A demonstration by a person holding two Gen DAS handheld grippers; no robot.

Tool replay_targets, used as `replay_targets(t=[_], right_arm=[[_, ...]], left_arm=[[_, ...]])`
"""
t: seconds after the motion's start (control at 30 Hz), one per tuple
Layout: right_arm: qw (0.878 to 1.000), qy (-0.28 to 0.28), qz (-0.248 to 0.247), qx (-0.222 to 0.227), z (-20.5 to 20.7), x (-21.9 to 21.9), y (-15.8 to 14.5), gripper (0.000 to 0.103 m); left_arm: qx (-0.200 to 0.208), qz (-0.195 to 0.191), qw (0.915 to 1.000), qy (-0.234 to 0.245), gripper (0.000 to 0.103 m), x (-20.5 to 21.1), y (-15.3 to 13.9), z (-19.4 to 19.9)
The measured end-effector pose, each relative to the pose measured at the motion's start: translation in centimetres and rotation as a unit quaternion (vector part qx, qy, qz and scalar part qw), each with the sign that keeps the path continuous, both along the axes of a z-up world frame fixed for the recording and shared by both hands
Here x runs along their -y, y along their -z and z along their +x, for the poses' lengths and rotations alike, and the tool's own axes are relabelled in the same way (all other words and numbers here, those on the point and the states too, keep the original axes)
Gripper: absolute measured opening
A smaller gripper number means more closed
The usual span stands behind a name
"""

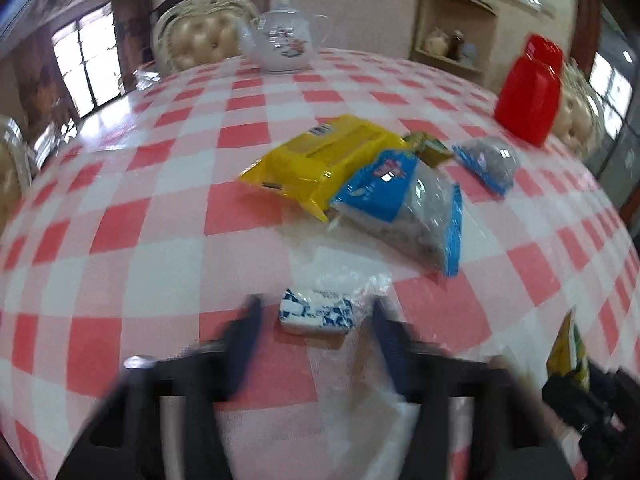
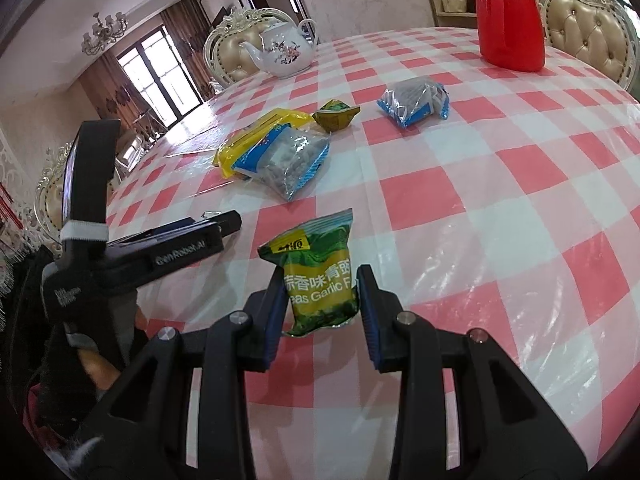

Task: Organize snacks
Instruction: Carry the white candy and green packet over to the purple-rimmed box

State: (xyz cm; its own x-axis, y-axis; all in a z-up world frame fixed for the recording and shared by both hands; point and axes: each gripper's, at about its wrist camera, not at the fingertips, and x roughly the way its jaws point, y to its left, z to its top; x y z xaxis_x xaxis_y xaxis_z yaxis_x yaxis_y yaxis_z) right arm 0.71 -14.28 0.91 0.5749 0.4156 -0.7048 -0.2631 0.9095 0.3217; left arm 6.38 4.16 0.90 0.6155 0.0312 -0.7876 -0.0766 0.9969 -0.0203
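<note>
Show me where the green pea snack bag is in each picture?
Left wrist view: the green pea bag peeks in at the far right edge, low down, mostly cut off.
Right wrist view: the bag is low in the middle, upright between the right gripper fingers, pinched at its sides.
Shared landmark: the white teapot at the table's far side, upper middle and upper left.

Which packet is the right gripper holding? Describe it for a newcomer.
On the red-checked table, nearest the camera, the right gripper clamps the green pea packet. It is the only green packet with a yellow band; the others further back are blue or yellow.
</note>
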Motion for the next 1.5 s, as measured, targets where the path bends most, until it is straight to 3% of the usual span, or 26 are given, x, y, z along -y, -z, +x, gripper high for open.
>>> replay_targets(t=[0.43, 0.67, 1.0, 1.5], right_arm=[[1.0, -0.005, -0.006, -0.004, 0.0, -0.3, 0.3, 0.038], [1.0, 0.001, -0.009, 0.003, -0.2, -0.1, 0.3, 0.038], [1.0, -0.004, 0.017, 0.007, -2.5, -0.1, -0.2, 0.038], [0.994, -0.101, -0.009, 0.028, -10.1, -7.3, -1.0, 0.038]], left_arm=[[0.073, -0.014, 0.9971, -0.014, 0.035, 0.2, -2.8, -4.5], [0.081, -0.041, 0.9955, -0.03, 0.035, -0.3, -4.0, -8.1], [0.079, -0.015, 0.9967, 0.0, 0.035, -1.4, -6.3, -14.6], [0.059, -0.005, 0.9979, -0.024, 0.035, -7.7, -4.8, -23.5]])
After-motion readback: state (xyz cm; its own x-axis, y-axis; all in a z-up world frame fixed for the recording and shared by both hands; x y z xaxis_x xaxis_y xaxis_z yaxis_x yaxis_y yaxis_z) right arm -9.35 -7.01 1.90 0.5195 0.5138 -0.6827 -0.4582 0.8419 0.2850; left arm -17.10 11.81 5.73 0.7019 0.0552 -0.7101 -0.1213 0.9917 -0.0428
